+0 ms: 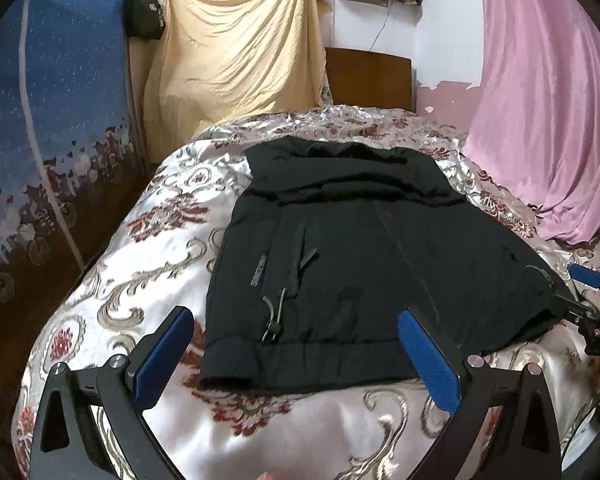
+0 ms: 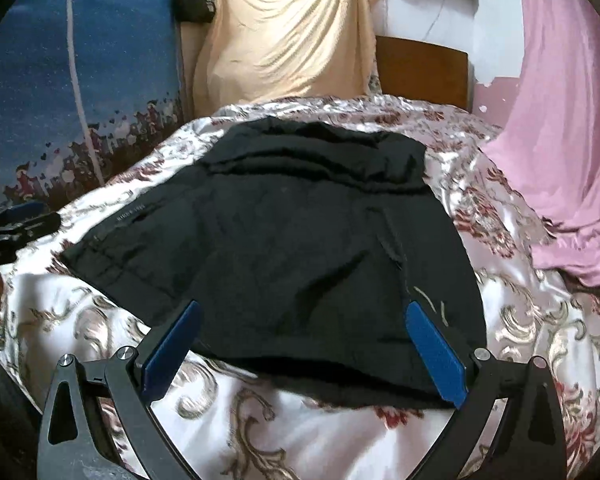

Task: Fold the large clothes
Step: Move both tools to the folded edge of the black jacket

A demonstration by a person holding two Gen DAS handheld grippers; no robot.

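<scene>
Black jacket (image 1: 340,264) lying flat on the bed (image 1: 148,240), hem toward you, collar end toward the headboard (image 1: 368,76). Its outline is already a narrow block with no sleeve spread to the side, so you appear to have folded the sides in; the lengthwise fold from hem to collar looks still to be made. Your left tool (image 1: 296,356) hovers over the near left hem corner, fingers wide apart and holding nothing. Your right tool (image 2: 304,348) sits over the near right hem, likewise spread and empty. A drawcord toggle (image 1: 274,320) lies loose on the front. A pink cloth (image 2: 560,160) drapes onto the bed's right edge, near the jacket but apart from it.
</scene>
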